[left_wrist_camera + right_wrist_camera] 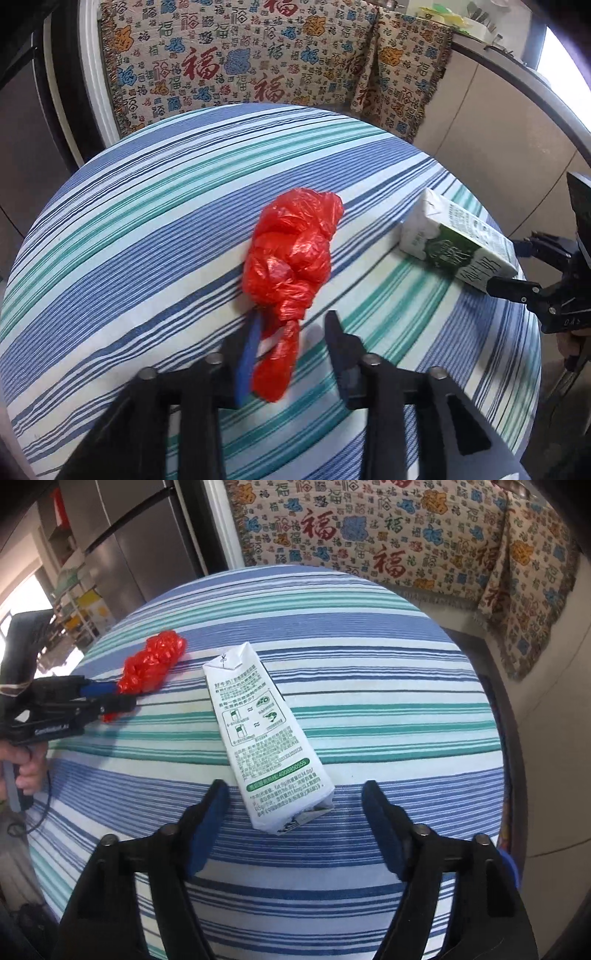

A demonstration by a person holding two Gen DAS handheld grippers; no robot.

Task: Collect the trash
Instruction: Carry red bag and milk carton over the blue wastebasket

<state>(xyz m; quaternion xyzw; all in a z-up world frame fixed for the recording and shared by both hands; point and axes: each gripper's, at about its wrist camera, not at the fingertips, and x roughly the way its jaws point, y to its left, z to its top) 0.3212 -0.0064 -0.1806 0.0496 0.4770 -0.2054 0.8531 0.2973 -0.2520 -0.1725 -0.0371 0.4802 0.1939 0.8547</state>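
Trash lies in two spots on the round worktop [369, 646], which has a cloth with blue, green and white stripes. One piece is a crumpled red plastic bag [291, 251]. The other is a white and green milk carton [262, 731] lying flat on its side.

The left gripper [291, 321] is at the near end of the red bag. Its fingers are spread apart, and the twisted tail of the bag lies between them. The tail sits close to the left finger with the blue pad [247, 362]. The right finger is a little way off from the bag. From the other camera, the same gripper [118, 698] points at the red bag [155, 661] from the left side, and a hand [26, 768] holds its handle.

The right gripper [295, 794] is spread wide. The near end of the carton sits between its two fingers, but neither finger touches it. In the left camera, this gripper [509, 266] shows at the right edge, with its tips at the end of the carton [458, 243].

The bag and the carton are well apart. Behind the worktop hangs a cloth with red signs [258, 59] on it. A grey fridge [147, 546] stands at the back left.
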